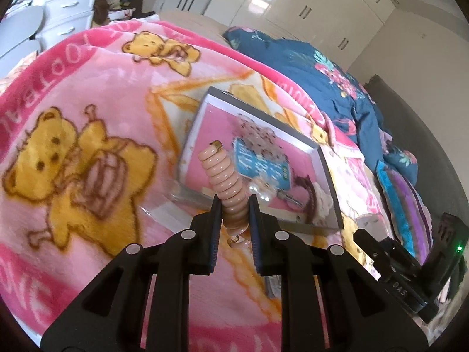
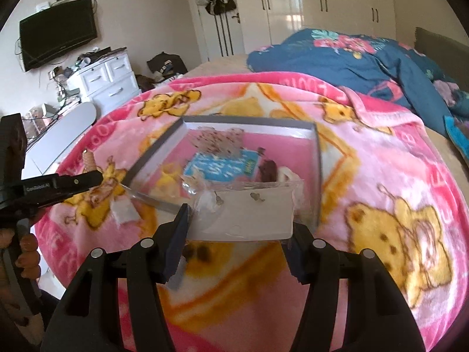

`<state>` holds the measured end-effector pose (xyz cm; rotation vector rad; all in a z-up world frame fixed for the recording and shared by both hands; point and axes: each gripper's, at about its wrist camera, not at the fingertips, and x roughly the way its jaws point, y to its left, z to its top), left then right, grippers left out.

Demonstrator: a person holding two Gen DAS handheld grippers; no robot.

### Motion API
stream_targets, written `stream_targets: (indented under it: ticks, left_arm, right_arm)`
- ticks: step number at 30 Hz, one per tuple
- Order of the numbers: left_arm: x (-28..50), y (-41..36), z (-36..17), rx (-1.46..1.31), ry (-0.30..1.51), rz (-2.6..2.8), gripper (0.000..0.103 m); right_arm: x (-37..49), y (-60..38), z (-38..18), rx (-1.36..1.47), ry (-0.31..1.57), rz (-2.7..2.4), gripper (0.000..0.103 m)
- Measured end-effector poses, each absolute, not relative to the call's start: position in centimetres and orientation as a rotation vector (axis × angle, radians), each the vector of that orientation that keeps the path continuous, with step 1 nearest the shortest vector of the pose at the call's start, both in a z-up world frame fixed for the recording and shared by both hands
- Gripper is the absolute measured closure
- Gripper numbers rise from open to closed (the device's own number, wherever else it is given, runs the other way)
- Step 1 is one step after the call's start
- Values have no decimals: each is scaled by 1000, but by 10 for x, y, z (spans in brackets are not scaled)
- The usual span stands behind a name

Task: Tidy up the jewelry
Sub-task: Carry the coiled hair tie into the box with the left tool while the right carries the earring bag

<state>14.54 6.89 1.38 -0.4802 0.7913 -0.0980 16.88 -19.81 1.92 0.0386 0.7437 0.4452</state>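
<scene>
two grippers: both over the pink bear blanket (image 2: 381, 176), near the grey tray (image 2: 318, 158)
left gripper (image 1: 234, 205): clamped on a peach spiral hair tie (image 1: 227, 182), held just in front of the tray
right gripper (image 2: 239, 234): closed on a clear earring card packet (image 2: 249, 214), at the tray's near edge
tray contents: blue card (image 2: 222, 165), brown item (image 2: 268, 171), other small jewelry, blurred
</scene>
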Motion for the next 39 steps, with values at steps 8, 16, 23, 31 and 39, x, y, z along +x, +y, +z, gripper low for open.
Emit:
stream_targets:
  ticks: [8,16,23,31,39]
  left_arm:
    - [156,80,30,-443,758,-49,92]
    - [172,75,50,-378,737,-60,92]
    - [194,68,51,-341,755,-67,92]
    - [225,54,42,-300,788,-95,92]
    - [244,46,23,-282,830,-132,92]
  right_arm:
    - [186,-175,34,40,706,494,46]
    - [197,-173,47,62,681,495,46]
    - [209,-182,46,73,681,464,46]
    - [226,-193,36,89,694,410,46]
    - [246,-194,26,89,715,384,46]
